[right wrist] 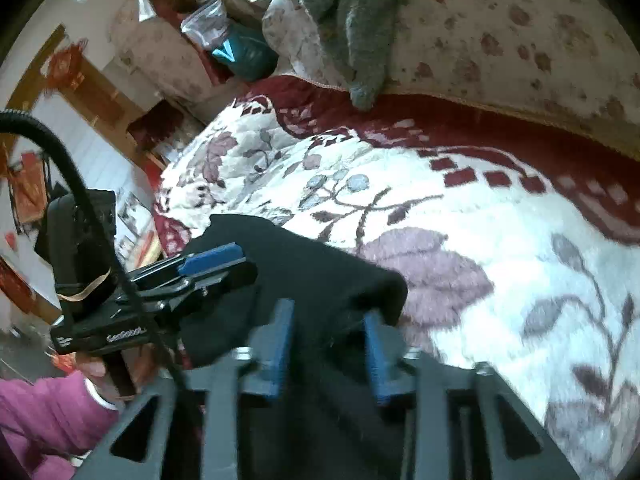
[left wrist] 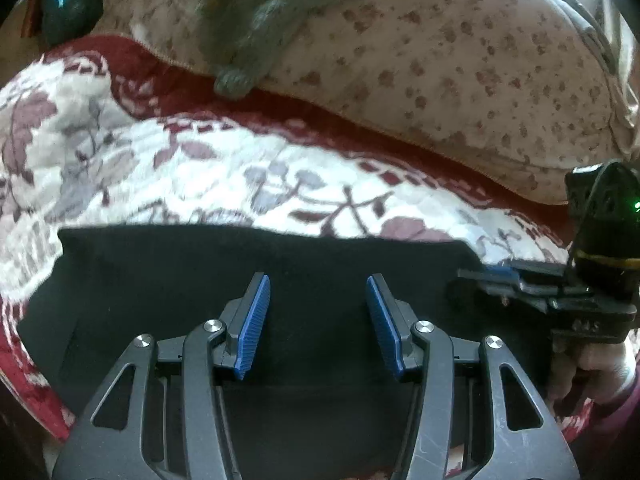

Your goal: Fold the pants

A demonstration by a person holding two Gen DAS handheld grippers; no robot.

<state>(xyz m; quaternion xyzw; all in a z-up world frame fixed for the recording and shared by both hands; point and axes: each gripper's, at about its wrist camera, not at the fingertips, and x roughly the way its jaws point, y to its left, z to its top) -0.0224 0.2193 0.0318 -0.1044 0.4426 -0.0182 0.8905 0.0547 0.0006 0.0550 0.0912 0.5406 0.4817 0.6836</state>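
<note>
The black pants (left wrist: pixel 200 280) lie folded on a floral white-and-red blanket (left wrist: pixel 200 176). My left gripper (left wrist: pixel 318 320) hovers over the pants with its blue-padded jaws open and nothing between them. My right gripper (left wrist: pixel 480 284) shows at the pants' right edge in the left wrist view. In the right wrist view the right gripper (right wrist: pixel 328 344) is open over the pants (right wrist: pixel 312 276). The left gripper (right wrist: pixel 224 268) shows there from the side, over the pants' left part.
A spotted pink quilt (left wrist: pixel 460 64) lies beyond the blanket, with a grey garment (left wrist: pixel 248 28) draped on it. A teal bag (right wrist: pixel 244 52) and a clear plastic bag (right wrist: pixel 204 24) sit at the far left by wooden furniture (right wrist: pixel 92 88).
</note>
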